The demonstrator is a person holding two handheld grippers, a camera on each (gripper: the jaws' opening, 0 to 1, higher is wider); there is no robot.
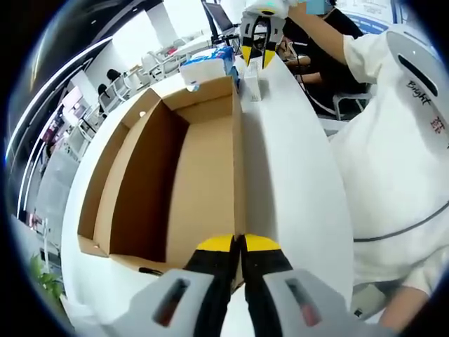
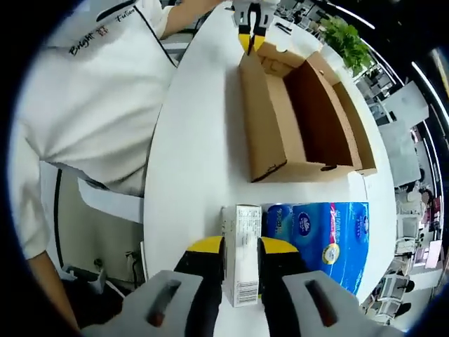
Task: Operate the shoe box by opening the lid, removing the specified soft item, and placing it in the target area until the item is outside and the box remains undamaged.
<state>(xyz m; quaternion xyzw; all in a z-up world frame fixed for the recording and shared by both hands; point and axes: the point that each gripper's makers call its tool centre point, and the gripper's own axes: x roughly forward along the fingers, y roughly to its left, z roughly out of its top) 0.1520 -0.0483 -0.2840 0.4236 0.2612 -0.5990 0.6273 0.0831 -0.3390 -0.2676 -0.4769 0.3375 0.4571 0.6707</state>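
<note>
The box stood open, and the removal step looked nearly done: the right gripper was at the small white carton outside the box, which I judged to be the item being set down.

In the left gripper view, the cardboard shoe box (image 1: 168,175) lay ahead and to the left of the jaws, its inside bare. The left gripper (image 1: 237,245) had its yellow tips pressed together on the box's near wall edge, steadying it. Further along that wall, straight ahead of the jaws, the right gripper (image 1: 261,50) stood over the white carton (image 1: 252,88). To the right of the jaws stood a person in a white shirt (image 1: 393,161).

In the right gripper view, the person's shirt filled the space left of the jaws. The right gripper (image 2: 240,247) had the white carton (image 2: 242,260) between its tips, the pads touching both its sides, so it was grasping it on the white table (image 2: 193,154). Just right of the jaws, touching the carton, lay a blue tissue pack (image 2: 323,235). Ahead stood the box (image 2: 302,119), with the left gripper (image 2: 250,36) at its far end.

The next move, I judged, called for releasing the carton cleanly, clear of the pack and the box's wall. The pack crowded the spot on one side.
</note>
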